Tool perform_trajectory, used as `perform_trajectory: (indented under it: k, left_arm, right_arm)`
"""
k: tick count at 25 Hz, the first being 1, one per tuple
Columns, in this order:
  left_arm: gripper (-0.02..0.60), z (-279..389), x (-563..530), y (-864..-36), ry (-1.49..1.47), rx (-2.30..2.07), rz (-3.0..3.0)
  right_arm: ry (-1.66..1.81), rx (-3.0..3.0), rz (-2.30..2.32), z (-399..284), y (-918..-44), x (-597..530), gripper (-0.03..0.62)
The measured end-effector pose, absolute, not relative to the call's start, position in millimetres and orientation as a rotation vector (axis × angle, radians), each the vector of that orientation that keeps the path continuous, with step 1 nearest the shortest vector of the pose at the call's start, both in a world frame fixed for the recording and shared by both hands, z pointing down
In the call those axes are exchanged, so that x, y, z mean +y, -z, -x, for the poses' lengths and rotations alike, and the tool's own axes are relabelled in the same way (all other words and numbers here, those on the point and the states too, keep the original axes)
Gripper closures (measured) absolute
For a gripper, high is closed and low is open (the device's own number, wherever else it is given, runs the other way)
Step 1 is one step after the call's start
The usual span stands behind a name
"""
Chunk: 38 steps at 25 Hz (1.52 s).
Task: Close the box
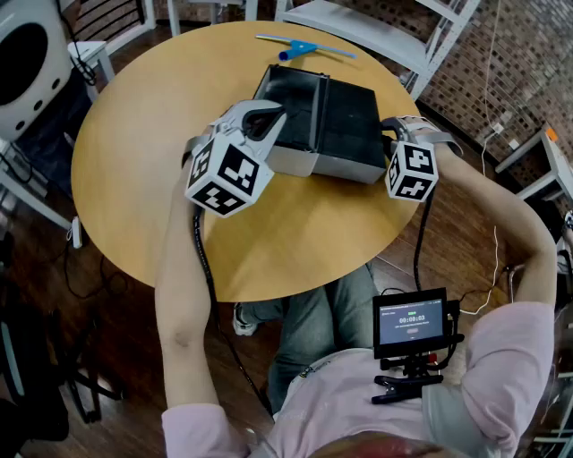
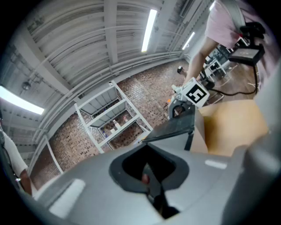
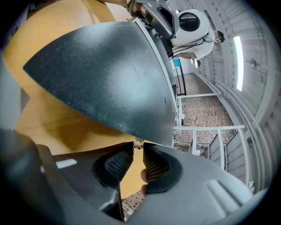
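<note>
A dark box with grey sides sits at the back of the round wooden table. My left gripper reaches over the box's left lid flap. In the left gripper view its jaws are shut, and the flap runs up to their tips; whether it is pinched I cannot tell. My right gripper is at the box's right edge. In the right gripper view its pads stand a narrow gap apart, with the raised dark flap ending just at the tips.
A blue-handled tool lies on the table behind the box. White shelving stands past the far rim and a white round appliance at the left. A small monitor hangs at the person's chest, with cables trailing.
</note>
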State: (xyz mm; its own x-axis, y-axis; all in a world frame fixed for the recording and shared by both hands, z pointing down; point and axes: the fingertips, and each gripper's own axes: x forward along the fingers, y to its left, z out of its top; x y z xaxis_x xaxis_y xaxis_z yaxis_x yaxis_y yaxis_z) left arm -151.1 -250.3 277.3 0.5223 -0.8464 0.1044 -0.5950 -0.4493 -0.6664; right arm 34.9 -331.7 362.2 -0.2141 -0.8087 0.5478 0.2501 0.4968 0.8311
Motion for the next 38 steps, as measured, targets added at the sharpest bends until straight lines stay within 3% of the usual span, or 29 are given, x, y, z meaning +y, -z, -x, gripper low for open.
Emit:
perform_trajectory:
  k: [6,12,18,20,25,28,31,35,38]
  left_arm:
    - [0.577,193.3,-237.7,-282.7,0.605,1.45,2.161]
    - [0.577,167.4,-247.8,-239.4,0.183,1.499,2.401]
    - [0.577,167.7,-251.0,-231.5,0.002,1.52,2.465]
    - [0.577,166.2,-247.5,-226.7,-0.032,1.523,2.441]
    - [0.577,211.3,-241.2,-202.5,-0.063,1.736,2.128]
    - [0.577,239.4,-237.5,-195.4,-0.189,1.818,2.103]
    - [0.577,241.1,-236.6,-201.6,-0.182,1.831,2.124]
    - [0.577,206.8,-232.7,-221.7,-0.038,1.776,2.168]
    - [0.577,193.4,-252.8,-241.2,0.053,1.728,2.234]
  right_arm:
    - [1.201,-1.552,-0.36,23.5,-369.5,-357.4,0.523]
    - [1.293,-1.62,-0.334,59.3,-354.5,-356.5,0.523]
    - [1.334,-1.731,-0.339,123.9,-352.2,-346.7,0.522]
    - [1.298,-1.782,-0.362,120.9,-349.3,-349.3,0.513]
    - [1.113,-2.132,-0.472,91.1,-326.7,-352.1,0.349]
    - [0.972,-2.343,-0.431,81.4,-329.1,-338.8,0.361]
    - [1.006,-2.417,-0.338,93.1,-331.4,-322.0,0.424]
    - [1.473,-2.082,0.065,71.0,-342.2,-287.8,0.392]
    - [1.524,-1.886,0.138,34.9,-325.4,-307.9,0.353]
